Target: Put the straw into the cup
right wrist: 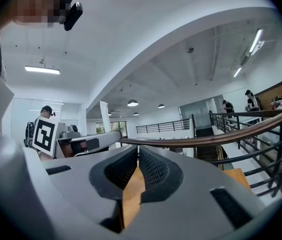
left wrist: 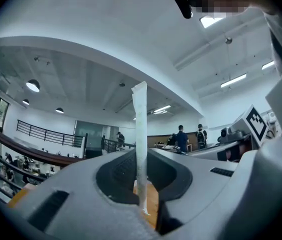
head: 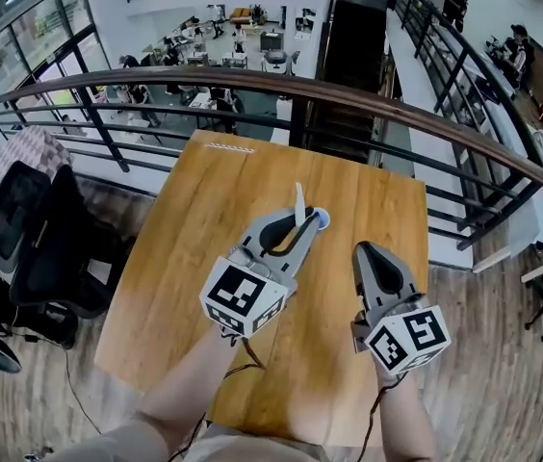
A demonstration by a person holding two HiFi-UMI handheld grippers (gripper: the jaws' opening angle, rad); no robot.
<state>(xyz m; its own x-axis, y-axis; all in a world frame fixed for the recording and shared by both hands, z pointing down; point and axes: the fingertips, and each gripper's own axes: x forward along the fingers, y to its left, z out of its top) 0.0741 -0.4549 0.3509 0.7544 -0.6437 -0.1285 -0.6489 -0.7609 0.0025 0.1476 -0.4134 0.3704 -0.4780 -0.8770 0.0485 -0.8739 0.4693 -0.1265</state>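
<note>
Pinching white straw [left wrist: 140,134] upright: L gripper [head: 311,222]; R gripper [head: 361,249] jaws pressed together, both over wood table [head: 194,258].

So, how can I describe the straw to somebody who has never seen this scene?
Find the wooden table beside the curved railing. Above it, the left gripper pinches the straw, which stands upright between its jaws. It is the only thin white stick there, and the right gripper next to it holds nothing.
</note>
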